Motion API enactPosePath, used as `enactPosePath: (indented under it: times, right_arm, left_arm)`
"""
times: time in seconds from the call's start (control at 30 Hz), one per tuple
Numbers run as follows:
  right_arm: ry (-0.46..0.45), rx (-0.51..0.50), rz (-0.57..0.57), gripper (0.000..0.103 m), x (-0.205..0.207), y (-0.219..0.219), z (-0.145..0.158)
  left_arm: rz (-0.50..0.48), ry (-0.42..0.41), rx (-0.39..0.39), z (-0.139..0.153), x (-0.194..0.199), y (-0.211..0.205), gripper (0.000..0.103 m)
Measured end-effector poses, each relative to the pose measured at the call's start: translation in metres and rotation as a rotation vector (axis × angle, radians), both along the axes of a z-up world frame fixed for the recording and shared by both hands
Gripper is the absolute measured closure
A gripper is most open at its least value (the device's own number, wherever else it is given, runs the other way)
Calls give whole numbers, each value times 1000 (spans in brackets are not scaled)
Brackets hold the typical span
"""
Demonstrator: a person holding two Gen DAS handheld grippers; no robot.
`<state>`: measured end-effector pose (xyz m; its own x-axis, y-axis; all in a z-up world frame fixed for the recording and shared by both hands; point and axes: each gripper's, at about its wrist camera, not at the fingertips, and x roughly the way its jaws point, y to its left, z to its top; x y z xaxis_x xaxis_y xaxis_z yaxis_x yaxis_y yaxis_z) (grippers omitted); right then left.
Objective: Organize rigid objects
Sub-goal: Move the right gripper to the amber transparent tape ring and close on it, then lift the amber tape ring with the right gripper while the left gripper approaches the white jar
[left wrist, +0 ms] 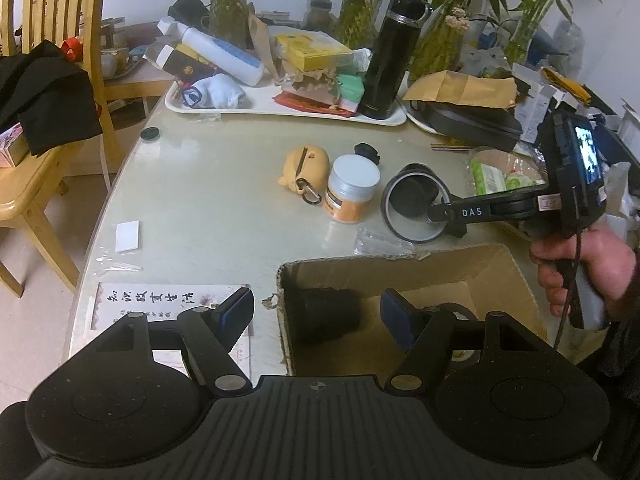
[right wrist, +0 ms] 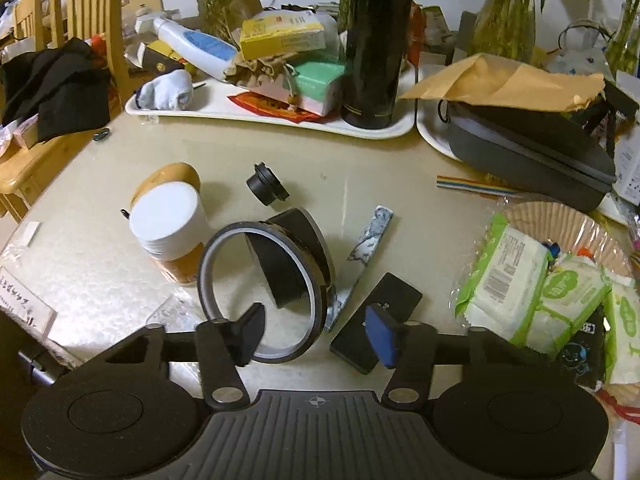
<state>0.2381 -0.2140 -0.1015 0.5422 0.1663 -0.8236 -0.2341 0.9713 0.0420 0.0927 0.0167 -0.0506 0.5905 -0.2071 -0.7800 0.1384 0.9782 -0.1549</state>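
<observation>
Now the right tool, fingers apart, straddles the tape roll's rim at frame centre; squeeze squarely, judging slippage likely.

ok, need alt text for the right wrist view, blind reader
The open right gripper reaches toward a large tape ring on a cluttered table, its left finger inside the ring, its right finger outside. A white-lidded jar, a small black cap and a flat black plate lie close by; a tall black flask stands on a white tray behind.
</observation>
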Motion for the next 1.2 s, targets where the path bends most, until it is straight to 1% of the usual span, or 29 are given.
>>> enactPosePath:
  times: [0.07, 0.13, 0.2, 0.23, 0.27, 0.3, 0.43, 0.63, 0.97, 1.2]
  right_arm:
    - [7, -1, -13, 58, 2, 0, -3]
    - [10, 1, -27, 66, 4, -1, -6]
    - [14, -1, -39, 80, 5, -2, -8]
    - [16, 1, -46, 85, 6, -2, -9]
    - [16, 6, -52, 92, 6, -3, -9]
    - [12, 10, -60, 94, 6, -4, -8]
    - [-21, 17, -81, 94, 5, -8, -2]
    - [-44, 66, -115, 95, 6, -17, 13]
    - [-91, 93, -107, 95, -9, -25, 42]
    - [-84, 116, -141, 95, -20, -40, 53]
  left_arm:
    - [2, 2, 0, 0, 1, 1, 34]
    - [3, 3, 2, -1, 1, 1, 34]
    - [4, 4, 2, -1, 2, 2, 34]
    - [4, 4, 3, -2, 2, 2, 34]
    - [5, 4, 3, -2, 2, 2, 34]
    - [5, 3, 3, -1, 2, 2, 34]
    - [4, -1, 6, -1, 3, 1, 34]
    - [-5, -15, 11, 3, 5, -1, 34]
    - [-17, -43, 22, 7, 10, -8, 34]
    - [-29, -64, 27, 11, 13, -14, 34]
